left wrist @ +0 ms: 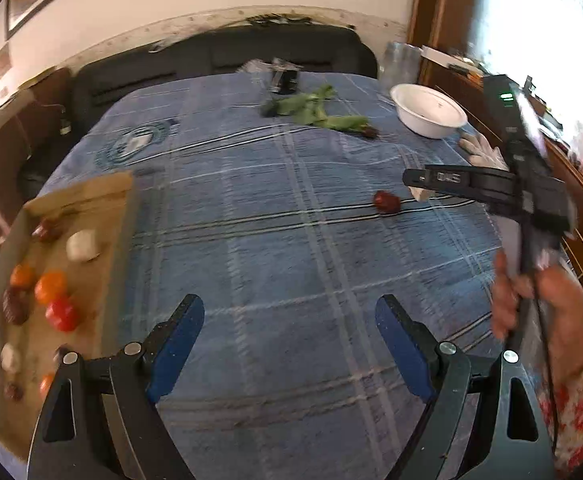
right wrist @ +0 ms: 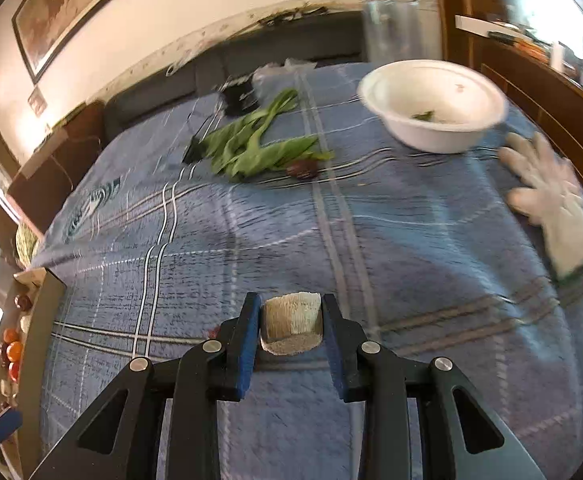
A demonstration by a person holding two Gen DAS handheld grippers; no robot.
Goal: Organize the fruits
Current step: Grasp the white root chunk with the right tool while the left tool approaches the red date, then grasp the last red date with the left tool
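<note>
Presently we logged the right hand-held gripper (right wrist: 290,322) as closed on a pale, fibrous cut chunk (right wrist: 290,322), both blue pads pressing its flanks, the piece held clear above the blue plaid cloth (right wrist: 411,240). Its flat cut face pointed back toward the camera; its short axis ran across the jaws.

The cardboard tray (left wrist: 103,192), holding orange, red, dark and white pieces, lay far off to the left of that gripper, only an edge of it showing in the right wrist view. We judged the tray the likely destination, so the coming move would run leftward.

The left hand-held gripper (left wrist: 289,320) stood wide open and empty, the tray just beside its left finger, so much nearer.

One red fruit (left wrist: 386,201) remained on the cloth, ahead and right of the left gripper, close beneath the right gripper's tips.

White bowl (right wrist: 431,136): ahead-right of the right gripper.
</note>
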